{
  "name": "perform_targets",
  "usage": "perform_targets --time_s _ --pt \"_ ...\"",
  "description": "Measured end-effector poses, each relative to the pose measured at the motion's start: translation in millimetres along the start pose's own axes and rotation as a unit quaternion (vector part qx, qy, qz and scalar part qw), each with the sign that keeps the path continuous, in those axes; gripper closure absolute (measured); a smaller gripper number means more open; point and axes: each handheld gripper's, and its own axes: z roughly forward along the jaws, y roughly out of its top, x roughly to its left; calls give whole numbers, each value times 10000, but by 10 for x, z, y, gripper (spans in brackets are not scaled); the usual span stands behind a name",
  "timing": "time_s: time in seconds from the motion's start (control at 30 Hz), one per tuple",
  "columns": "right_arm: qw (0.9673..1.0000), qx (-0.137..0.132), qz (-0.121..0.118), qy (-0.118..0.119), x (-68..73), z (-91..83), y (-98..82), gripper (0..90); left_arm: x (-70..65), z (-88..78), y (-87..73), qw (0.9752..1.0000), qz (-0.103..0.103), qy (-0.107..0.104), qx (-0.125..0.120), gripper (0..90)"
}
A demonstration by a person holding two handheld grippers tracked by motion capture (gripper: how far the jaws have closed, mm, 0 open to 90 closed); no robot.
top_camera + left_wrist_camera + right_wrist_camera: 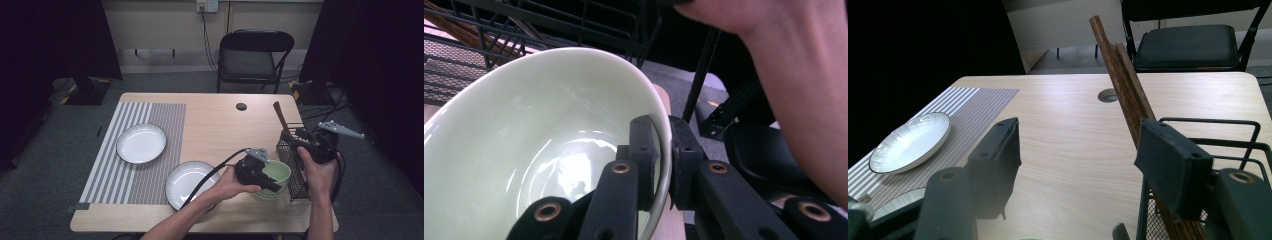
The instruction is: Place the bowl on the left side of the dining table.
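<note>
A pale green bowl (278, 171) stands near the table's front right, beside a black wire basket (298, 176). My left gripper (273, 187) is shut on the bowl's rim. In the left gripper view one pad sits inside the bowl (549, 150) and the other outside, with the left gripper (663, 150) pinching the wall. My right gripper (299, 136) hovers over the basket's far end, open with nothing between its jaws. In the right gripper view the right gripper (1078, 160) frames bare table, and brown wooden sticks (1125, 85) lean out of the basket (1208, 130) by its right jaw.
Two white plates (141, 143) (189, 184) lie on a striped mat (150, 112) at the left. The wooden sticks (279, 116) poke up from the basket. A cable hole (241, 106) marks the table's far side. A black folding chair (252, 55) stands behind.
</note>
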Motion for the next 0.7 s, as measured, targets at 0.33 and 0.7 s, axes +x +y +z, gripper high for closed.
perform_targets --time_s 0.33,0.7 --pt "10000 -3 0 -5 0 9 -3 337 38 -36 -14 9997 -172 -152 -106 831" --pt "10000 -6 -18 -19 0 17 -7 331 -3 -49 17 10000 -40 18 -28 763"
